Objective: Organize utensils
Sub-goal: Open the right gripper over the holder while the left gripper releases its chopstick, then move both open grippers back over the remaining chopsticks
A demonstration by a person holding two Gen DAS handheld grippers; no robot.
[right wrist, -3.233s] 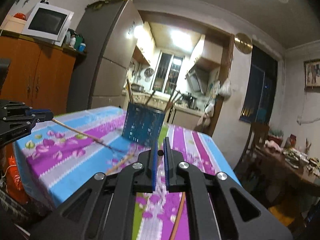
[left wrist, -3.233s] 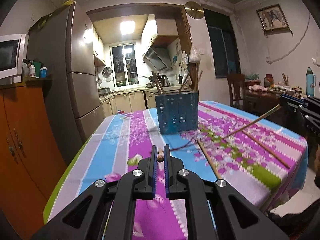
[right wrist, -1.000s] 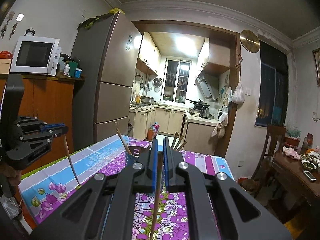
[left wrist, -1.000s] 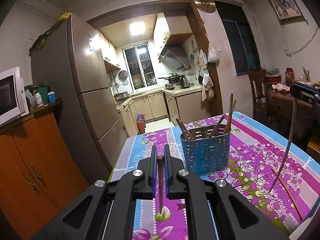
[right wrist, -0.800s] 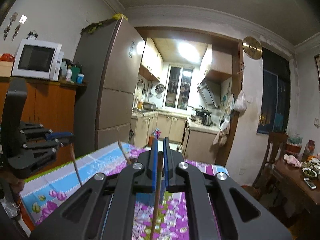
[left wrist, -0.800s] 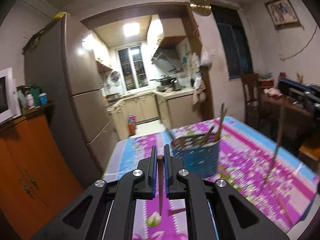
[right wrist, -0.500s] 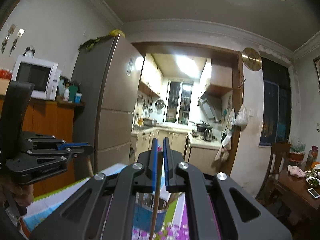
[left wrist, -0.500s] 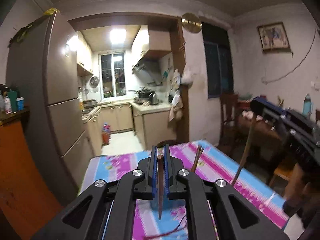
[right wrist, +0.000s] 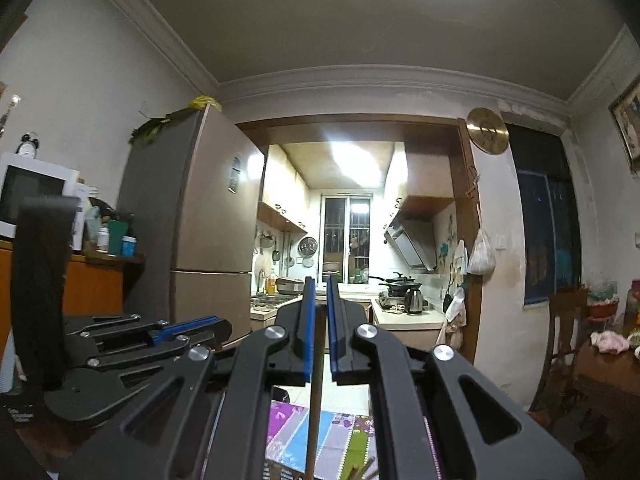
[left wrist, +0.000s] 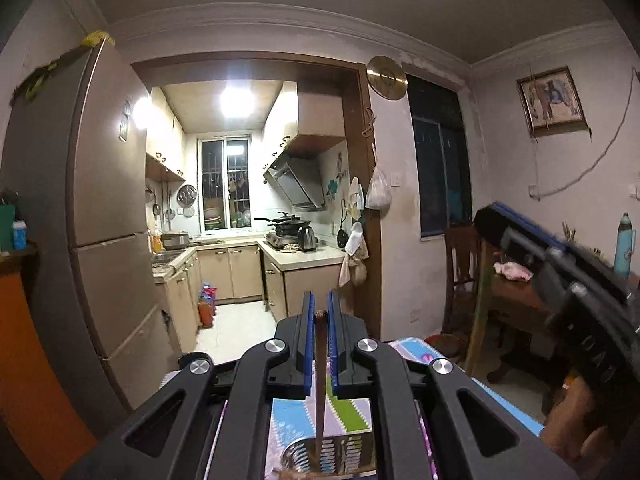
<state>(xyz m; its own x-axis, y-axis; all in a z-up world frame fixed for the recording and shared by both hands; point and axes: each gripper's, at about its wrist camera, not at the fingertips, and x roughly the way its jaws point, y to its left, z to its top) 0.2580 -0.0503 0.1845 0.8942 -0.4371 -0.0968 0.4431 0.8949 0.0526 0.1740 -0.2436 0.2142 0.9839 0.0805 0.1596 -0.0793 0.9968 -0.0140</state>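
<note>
Since half a second ago I've raised both grippers higher above the table [left wrist: 500, 402], so the blue holder [left wrist: 332, 456] now sits at the very bottom of my left wrist view, right under the fingers, and the striped floral cloth shows only as a sliver.

My left gripper [left wrist: 320, 316] is clamped on a brown chopstick [left wrist: 320, 380]; its long axis runs near vertical, knobbed end up between the fingers, thin end pointing down at the holder's mouth. I can't tell whether the tip is inside.

My right gripper [right wrist: 317, 312] pinches a second chopstick [right wrist: 315, 412] the same way, upright, point downward over the far edge of the table. Sticks already stowed [right wrist: 362, 472] poke up at the bottom of that view.
</note>
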